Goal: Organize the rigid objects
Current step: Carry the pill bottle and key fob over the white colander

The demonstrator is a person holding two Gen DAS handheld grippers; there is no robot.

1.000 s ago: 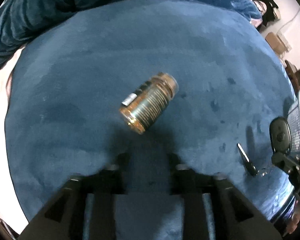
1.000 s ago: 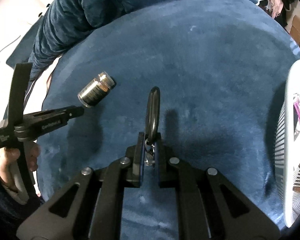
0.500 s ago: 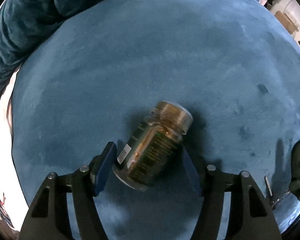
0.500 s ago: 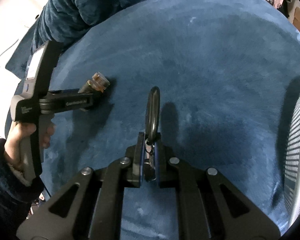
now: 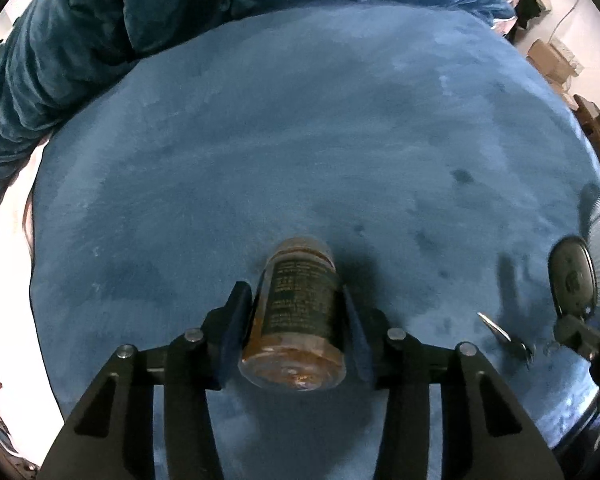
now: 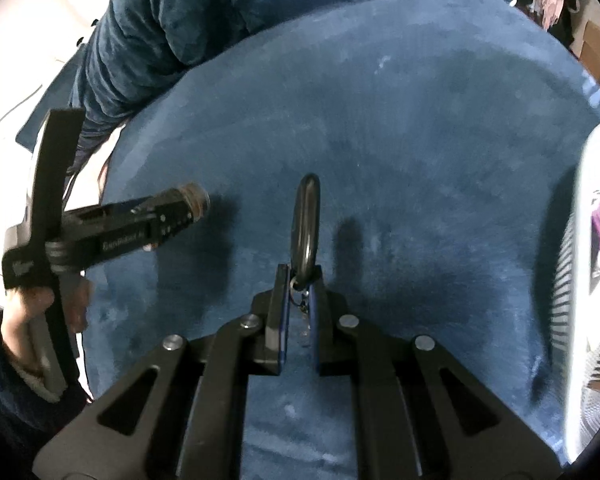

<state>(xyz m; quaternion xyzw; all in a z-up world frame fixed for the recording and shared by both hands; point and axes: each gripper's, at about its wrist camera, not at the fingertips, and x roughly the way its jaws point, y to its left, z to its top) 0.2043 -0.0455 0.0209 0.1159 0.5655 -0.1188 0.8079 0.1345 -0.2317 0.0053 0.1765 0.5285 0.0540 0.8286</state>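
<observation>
A small amber jar (image 5: 298, 312) with a dark label sits between the fingers of my left gripper (image 5: 296, 308), which is shut on it just above the blue cloth (image 5: 300, 140). The jar's end also shows in the right wrist view (image 6: 194, 202). My right gripper (image 6: 299, 280) is shut on a black key fob (image 6: 306, 226) with a ring and key, held above the cloth. The fob (image 5: 572, 280) and a hanging key (image 5: 496, 326) also show at the right of the left wrist view.
A white slatted basket (image 6: 576, 280) with pink items stands at the right edge of the cloth. A rumpled blue blanket (image 5: 100, 20) lies at the back. The person's hand (image 6: 36, 320) holds the left gripper at the left.
My left gripper moved forward over the jar and closed on it; the jar now lies in line with the fingers. My right gripper kept hold of the key fob.
</observation>
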